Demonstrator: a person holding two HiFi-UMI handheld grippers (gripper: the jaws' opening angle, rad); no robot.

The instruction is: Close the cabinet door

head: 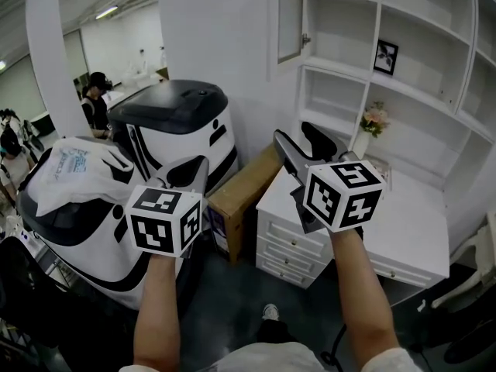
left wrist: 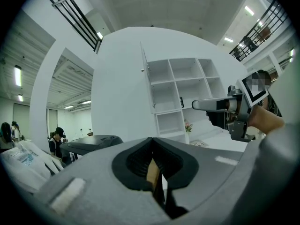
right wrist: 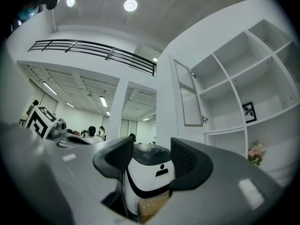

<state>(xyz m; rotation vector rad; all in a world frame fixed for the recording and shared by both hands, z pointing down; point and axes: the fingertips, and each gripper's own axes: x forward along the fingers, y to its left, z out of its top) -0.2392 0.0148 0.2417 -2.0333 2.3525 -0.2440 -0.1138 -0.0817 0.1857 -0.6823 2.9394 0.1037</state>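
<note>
White shelving [head: 377,22], glazed cabinet door [head: 289,18] ajar, right hand-held gripper [right wrist: 147,154] agape, empty, left hand-held gripper [left wrist: 157,168] closed.

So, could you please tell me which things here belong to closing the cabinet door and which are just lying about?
For the job: cabinet door, its knob, right gripper, left gripper.
Lying about: picture frame, flowers, cardboard box, white bag.

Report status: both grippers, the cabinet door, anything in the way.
Left gripper jaws shut, empty. Right gripper jaws open, empty. Cabinet door open, untouched. Nothing seen blocking it.
</note>
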